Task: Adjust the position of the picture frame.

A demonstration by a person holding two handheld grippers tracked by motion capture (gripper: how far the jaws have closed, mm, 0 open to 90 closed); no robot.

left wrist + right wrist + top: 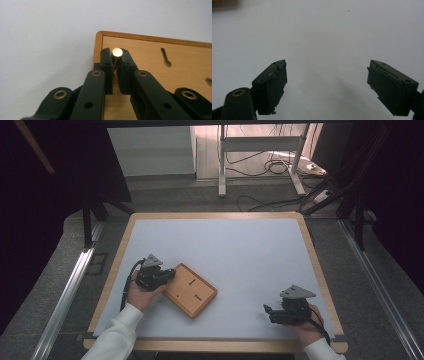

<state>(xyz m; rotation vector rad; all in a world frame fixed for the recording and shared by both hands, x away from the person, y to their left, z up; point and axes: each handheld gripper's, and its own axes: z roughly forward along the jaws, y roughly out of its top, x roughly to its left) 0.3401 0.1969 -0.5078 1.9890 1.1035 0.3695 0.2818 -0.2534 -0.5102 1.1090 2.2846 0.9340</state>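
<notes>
The left hand-held gripper [114, 58] pinches a thin brass-coloured pin [116, 53] with a round flat head, right over the near corner of the wooden board [190, 290] lying on the white bench [225, 245]. The right hand-held gripper [327, 85] is spread wide above bare bench, well apart from the board

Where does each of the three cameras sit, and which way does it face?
High view: above the person's side, facing forward and down on the table; both hands show.
Left gripper view: on the left claw, facing its jaws shut on a brass pin over the wooden board.
Right gripper view: on the right claw, open.
Shared: the board.
</notes>
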